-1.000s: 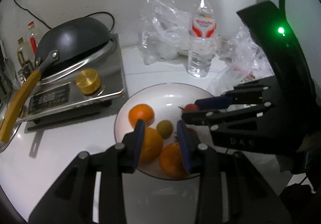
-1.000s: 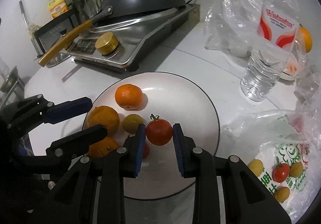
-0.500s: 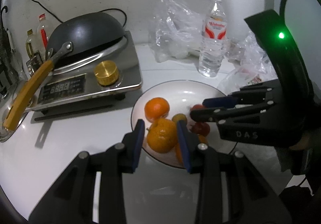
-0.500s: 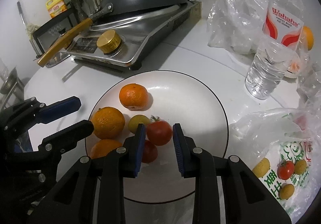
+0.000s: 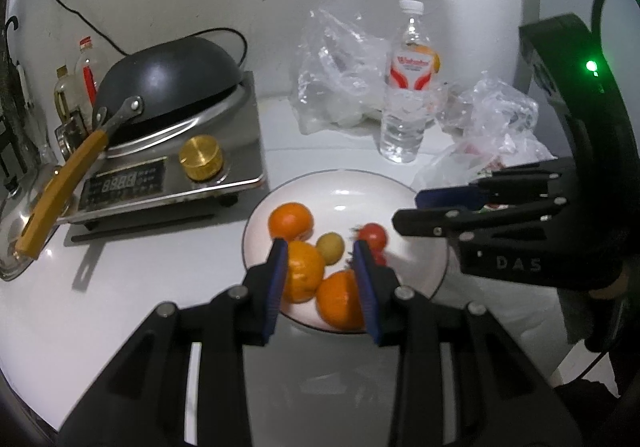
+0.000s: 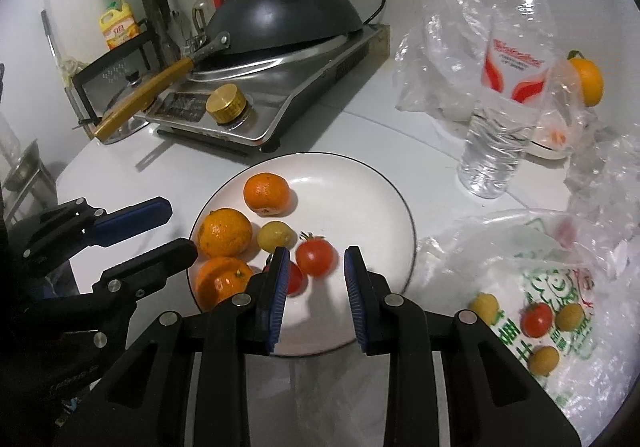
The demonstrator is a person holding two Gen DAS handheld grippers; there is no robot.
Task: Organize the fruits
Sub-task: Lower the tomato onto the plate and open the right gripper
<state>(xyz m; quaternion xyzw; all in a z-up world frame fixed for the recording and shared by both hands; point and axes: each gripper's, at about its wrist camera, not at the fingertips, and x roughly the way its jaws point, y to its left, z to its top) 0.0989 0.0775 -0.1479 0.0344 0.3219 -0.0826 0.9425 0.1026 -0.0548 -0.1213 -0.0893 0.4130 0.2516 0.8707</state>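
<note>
A white plate [image 6: 360, 199] holds three oranges [image 6: 267, 194], a small yellow fruit [image 6: 276, 235] and two red tomatoes [image 6: 316, 257]. The plate shows in the left wrist view [image 5: 360, 187] too. My right gripper [image 6: 314, 271] is open and empty, just behind the released tomato. My left gripper [image 5: 320, 261] is open and empty over the plate's near edge, with oranges [image 5: 304, 275] between its fingers in view. A plastic bag [image 6: 552, 295] at the right holds more small tomatoes and yellow fruits.
An induction cooker with a black wok [image 6: 280, 15] stands at the back left. A water bottle [image 6: 504, 95] stands behind the plate. Crumpled clear bags [image 5: 340, 79] and another orange [image 6: 588, 81] lie at the back right.
My right gripper has opened and let the tomato go onto the plate, then drawn back. My left gripper has pulled back from the plate and stayed open.
</note>
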